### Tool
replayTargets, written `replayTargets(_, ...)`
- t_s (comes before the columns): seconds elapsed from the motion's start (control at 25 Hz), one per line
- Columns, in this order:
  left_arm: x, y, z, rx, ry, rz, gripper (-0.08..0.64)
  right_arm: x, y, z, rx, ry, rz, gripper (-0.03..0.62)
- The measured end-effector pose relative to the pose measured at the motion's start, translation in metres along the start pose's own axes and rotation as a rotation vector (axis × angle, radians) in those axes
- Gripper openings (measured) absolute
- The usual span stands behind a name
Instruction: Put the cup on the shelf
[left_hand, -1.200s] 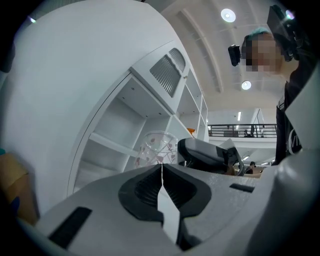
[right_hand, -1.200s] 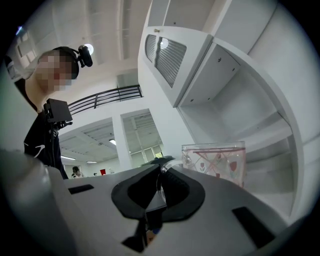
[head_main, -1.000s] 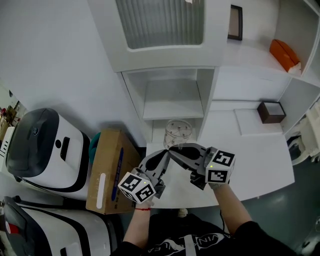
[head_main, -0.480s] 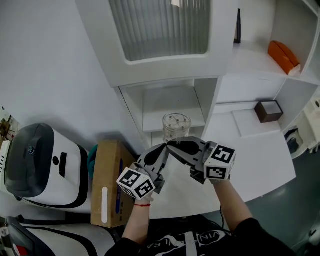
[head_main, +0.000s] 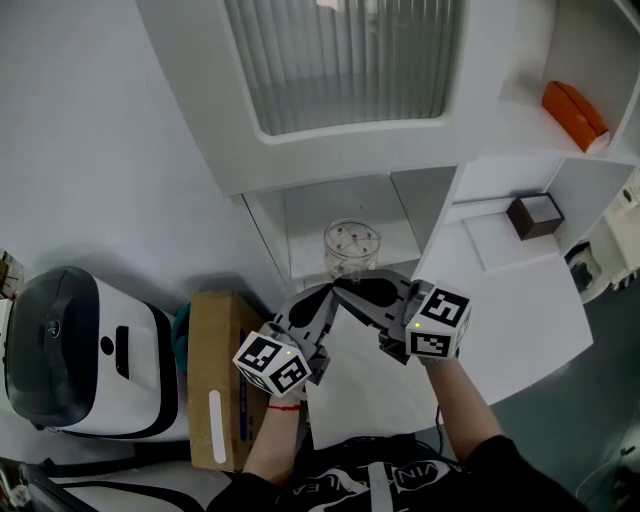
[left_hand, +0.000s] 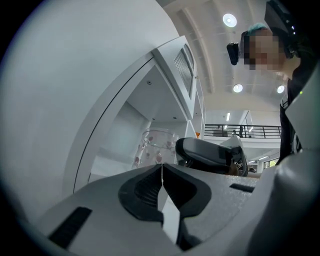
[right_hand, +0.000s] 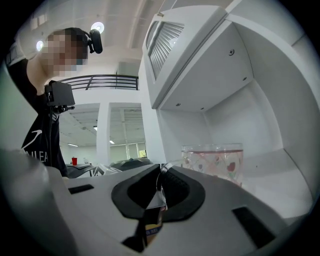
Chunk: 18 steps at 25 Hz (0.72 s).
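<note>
A clear glass cup (head_main: 352, 247) with small flower prints hangs in front of the open shelf compartment (head_main: 310, 222). Both grippers meet just below its near side. My right gripper (head_main: 346, 288) is shut, and a sliver of glass from the cup (right_hand: 215, 160) shows between the jaw tips of the right gripper (right_hand: 161, 172). My left gripper (head_main: 329, 293) is shut beside it. Past the left gripper (left_hand: 161, 167), the cup (left_hand: 154, 147) stands just beyond the tips. The cup's base is hidden, so I cannot tell whether it rests on the shelf board (right_hand: 272, 170).
A ribbed cabinet door (head_main: 350, 60) overhangs the compartment. A cardboard box (head_main: 215, 380) and a white and black machine (head_main: 70, 350) stand on the left. The white table (head_main: 520, 320) extends right, with a small brown box (head_main: 533, 214) and an orange item (head_main: 573, 108) on side shelves.
The cup and both grippers have risen together, from the low opening to the front of the middle shelf compartment. Both grippers stay shut.
</note>
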<state>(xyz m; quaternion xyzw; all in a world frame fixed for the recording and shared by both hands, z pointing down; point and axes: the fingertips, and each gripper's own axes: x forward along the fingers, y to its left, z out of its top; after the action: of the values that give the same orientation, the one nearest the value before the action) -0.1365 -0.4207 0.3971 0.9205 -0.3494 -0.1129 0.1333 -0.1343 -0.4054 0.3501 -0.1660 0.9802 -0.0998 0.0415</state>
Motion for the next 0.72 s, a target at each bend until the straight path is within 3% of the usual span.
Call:
replayTargets(0.36, 0.006, 0.008, -0.011, -0.007, 0.044, -0.029, 0.011, 0.016, -0.015, -0.007, -0.071, 0.043, -0.028, 0.011)
replayTargets(0.72, -0.006, 0.025, -0.014, -0.011, 0.066, 0.015, 0.011, 0.024, -0.037, -0.017, -0.129, 0.087, -0.084, 0.011)
